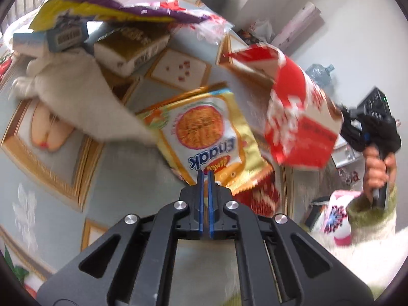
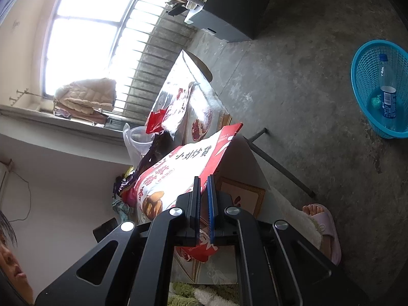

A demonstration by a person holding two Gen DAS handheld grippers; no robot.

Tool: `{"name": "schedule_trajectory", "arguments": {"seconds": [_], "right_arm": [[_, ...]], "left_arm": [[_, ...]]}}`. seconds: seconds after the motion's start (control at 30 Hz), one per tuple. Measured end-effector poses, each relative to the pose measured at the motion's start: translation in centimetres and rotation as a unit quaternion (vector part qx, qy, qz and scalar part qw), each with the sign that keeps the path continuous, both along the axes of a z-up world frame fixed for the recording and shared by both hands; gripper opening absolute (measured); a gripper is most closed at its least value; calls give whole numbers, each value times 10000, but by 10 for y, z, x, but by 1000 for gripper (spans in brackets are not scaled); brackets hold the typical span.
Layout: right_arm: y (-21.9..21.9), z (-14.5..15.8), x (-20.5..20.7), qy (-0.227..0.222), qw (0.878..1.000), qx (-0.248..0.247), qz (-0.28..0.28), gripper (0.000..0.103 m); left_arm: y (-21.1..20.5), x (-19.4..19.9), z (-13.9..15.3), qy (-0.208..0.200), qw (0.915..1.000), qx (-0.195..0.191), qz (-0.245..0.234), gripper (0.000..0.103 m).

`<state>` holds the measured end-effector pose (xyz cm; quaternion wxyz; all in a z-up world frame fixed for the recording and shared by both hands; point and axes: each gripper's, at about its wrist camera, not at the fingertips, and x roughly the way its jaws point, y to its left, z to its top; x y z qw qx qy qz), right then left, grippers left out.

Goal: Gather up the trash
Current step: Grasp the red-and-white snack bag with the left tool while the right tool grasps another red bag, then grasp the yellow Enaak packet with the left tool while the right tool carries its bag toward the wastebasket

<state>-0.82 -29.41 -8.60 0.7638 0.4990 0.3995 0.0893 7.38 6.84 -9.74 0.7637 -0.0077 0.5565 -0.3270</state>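
**Fingers of both tools closed; one red-and-white bag held, yellow packet at left tips**

Fingers of the left gripper [image 1: 205, 172] stood pressed together with almost no gap between the blue pads. Their tips sat at the near edge of a yellow noodle packet [image 1: 204, 137] lying flat on the worktop [image 1: 122, 178], which carried a grey cloth printed with framed fruit pictures. Whether the pads actually pinched the packet's edge could not be told from the left wrist view. Beyond the packet lay a white cloth [image 1: 76, 97], a gold-and-white carton [image 1: 130, 51], a small blue carton [image 1: 63, 35] and a purple-and-yellow wrapper [image 1: 114, 7].

Fingers of the right gripper [image 2: 204, 178] were clamped on a large red-and-white snack bag [image 2: 178, 176], whose lower part passed between the pads and hung out below them. The same bag [image 1: 301, 117] appeared blurred in the left wrist view, raised above the worktop, with the person's right hand [image 1: 377, 168] gripping the tool's handle at the right edge.

Further trash remained on the worktop behind the held bag: a silver-and-red pouch [image 2: 176, 107], a small red wrapper [image 2: 155, 122], a clear plastic cup [image 2: 140, 137] and a dark purple wrapper [image 2: 153, 158].

On the concrete floor [image 2: 293, 76], well apart from the worktop, stood a blue mesh basket [image 2: 362, 58] holding a plastic bottle [image 2: 389, 102]. A foot in a pink slipper [image 2: 323, 227] was near the worktop's edge.
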Motion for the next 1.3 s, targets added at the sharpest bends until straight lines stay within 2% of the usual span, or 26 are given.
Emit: {"name": "schedule_trajectory", "arguments": {"seconds": [0.1, 0.2, 0.27, 0.3, 0.33, 0.4, 0.43, 0.57, 0.63, 0.73, 0.87, 0.97, 1.1, 1.3], "right_arm": [[3, 1, -1, 0, 10000, -4, 52, 5], [3, 1, -1, 22, 10000, 6, 41, 6], [4, 2, -1, 32, 10000, -8, 39, 5], [4, 2, -1, 39, 10000, -5, 34, 5], [4, 2, -1, 50, 10000, 0, 23, 6], [3, 1, -1, 58, 10000, 31, 4, 6], [2, 0, -1, 65, 10000, 44, -4, 6], [0, -4, -1, 80, 9999, 129, -15, 6], [-1, -6, -1, 81, 9998, 196, -9, 6], [-2, -8, 0, 61, 9995, 322, 5, 9], [-3, -13, 2, 15, 9982, 599, -14, 11], [-2, -21, 4, -10, 9958, 916, 25, 23], [4, -31, 8, -18, 9922, 1240, 119, 35], [14, -45, 14, -46, 9864, 1626, 218, 39]], "left_arm": [[3, -15, 3, -209, 9997, 112, -62, 3], [5, -27, 11, -503, 9986, -68, -151, 7], [3, -38, 20, -706, 9965, -206, -402, 25], [1, -43, 23, -851, 9948, -179, -536, 29], [-4, -50, 26, -1062, 9914, -77, -760, 33], [-15, -56, 26, -1301, 9854, 170, -1089, 34], [-22, -61, 23, -1467, 9800, 420, -1280, 34], [-43, -67, 10, -1872, 9639, 1094, -1546, 34], [-47, -66, 7, -1999, 9601, 1202, -1542, 35], [-49, -61, 8, -1981, 9621, 1191, -1446, 33], [-44, -53, 8, -1910, 9666, 1092, -1317, 16], [-45, -48, 7, -1892, 9680, 1012, -1306, 10], [-43, -46, 6, -1877, 9693, 929, -1288, 6], [-40, -41, 5, -1786, 9732, 831, -1187, 2]]}}
